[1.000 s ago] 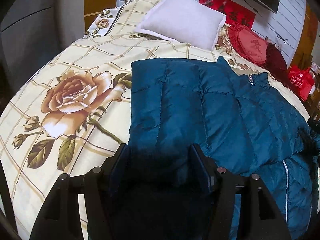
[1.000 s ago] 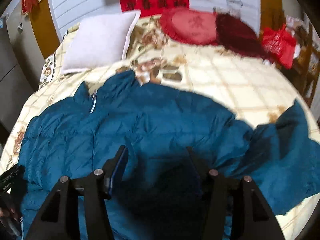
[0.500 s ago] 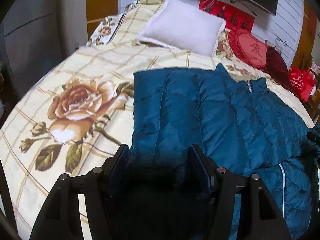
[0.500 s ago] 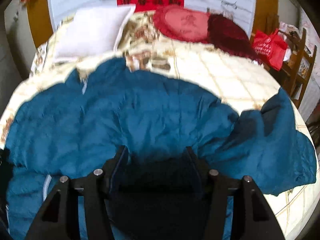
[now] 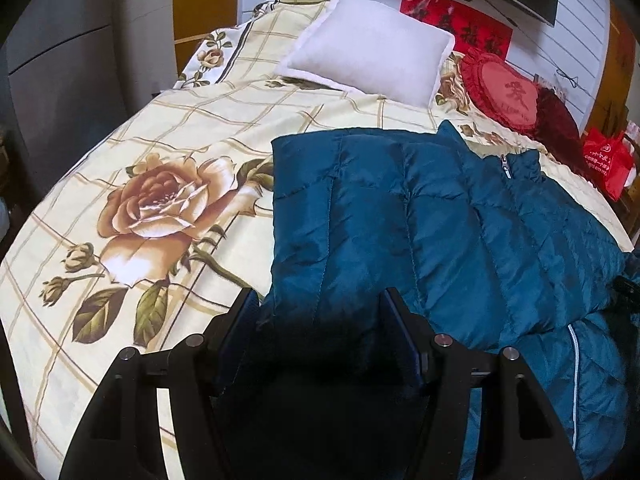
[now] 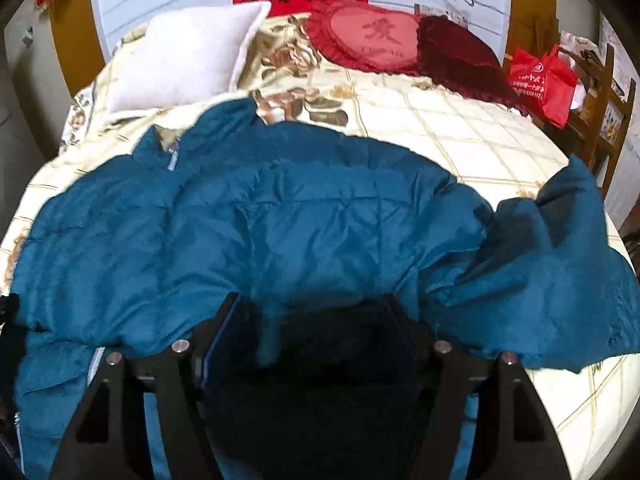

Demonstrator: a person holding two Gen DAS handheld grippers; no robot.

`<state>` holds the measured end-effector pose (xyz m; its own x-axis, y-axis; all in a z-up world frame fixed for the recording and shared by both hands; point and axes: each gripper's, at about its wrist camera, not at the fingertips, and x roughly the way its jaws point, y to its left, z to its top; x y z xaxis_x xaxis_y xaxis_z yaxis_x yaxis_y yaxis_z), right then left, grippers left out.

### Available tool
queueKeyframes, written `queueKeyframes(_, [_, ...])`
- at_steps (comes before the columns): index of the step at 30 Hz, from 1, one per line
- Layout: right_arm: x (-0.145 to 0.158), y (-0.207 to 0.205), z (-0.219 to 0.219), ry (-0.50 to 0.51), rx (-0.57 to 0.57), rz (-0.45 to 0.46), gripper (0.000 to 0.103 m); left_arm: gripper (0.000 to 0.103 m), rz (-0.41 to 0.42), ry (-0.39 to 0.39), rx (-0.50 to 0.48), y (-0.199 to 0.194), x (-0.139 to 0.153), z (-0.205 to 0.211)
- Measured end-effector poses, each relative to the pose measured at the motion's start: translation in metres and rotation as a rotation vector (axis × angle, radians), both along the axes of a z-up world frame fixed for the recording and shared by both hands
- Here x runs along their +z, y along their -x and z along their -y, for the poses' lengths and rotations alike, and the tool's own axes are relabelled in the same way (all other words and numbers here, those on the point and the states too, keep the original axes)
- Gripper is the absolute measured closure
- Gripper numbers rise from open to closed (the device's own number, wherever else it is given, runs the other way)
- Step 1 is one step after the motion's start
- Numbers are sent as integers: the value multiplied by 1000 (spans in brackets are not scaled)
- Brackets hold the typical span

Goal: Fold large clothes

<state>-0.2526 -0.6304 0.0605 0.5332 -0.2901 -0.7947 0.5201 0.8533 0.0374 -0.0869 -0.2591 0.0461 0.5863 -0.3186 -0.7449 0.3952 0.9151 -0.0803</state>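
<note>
A large teal quilted jacket (image 5: 420, 232) lies spread on the floral bedspread (image 5: 160, 140), collar and zipper toward the pillows. Its left sleeve is folded over the body. My left gripper (image 5: 320, 312) stands wide open over the jacket's near left edge, with fabric lying between the fingers. In the right wrist view the jacket (image 6: 280, 220) fills the middle, and its right sleeve (image 6: 560, 272) lies out to the right. My right gripper (image 6: 316, 312) is open, fingers wide apart, over the jacket's near hem.
A white pillow (image 5: 368, 44), a red heart cushion (image 6: 368, 36) and a dark red cushion (image 6: 460, 56) lie at the head of the bed. A red bag (image 6: 540, 80) hangs on a wooden chair at the right. A grey cabinet (image 5: 60, 60) stands left.
Both grippers have pulled back and risen a little from the jacket, so more of the bed shows. The jacket has settled flatter; the right sleeve has dropped onto the bed.
</note>
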Motion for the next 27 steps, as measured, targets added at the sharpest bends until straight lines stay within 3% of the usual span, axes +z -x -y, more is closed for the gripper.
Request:
queueKeyframes(3, [3, 10, -8, 5, 22, -1, 31, 32, 15, 6, -6, 5, 5, 1])
queueKeyframes(8, [-13, 13, -16, -15, 48, -77, 30, 32, 30, 23, -16, 12, 13, 1])
queueKeyframes(27, [-14, 54, -40, -3, 78, -79, 30, 32, 0, 43, -30, 21, 13, 8])
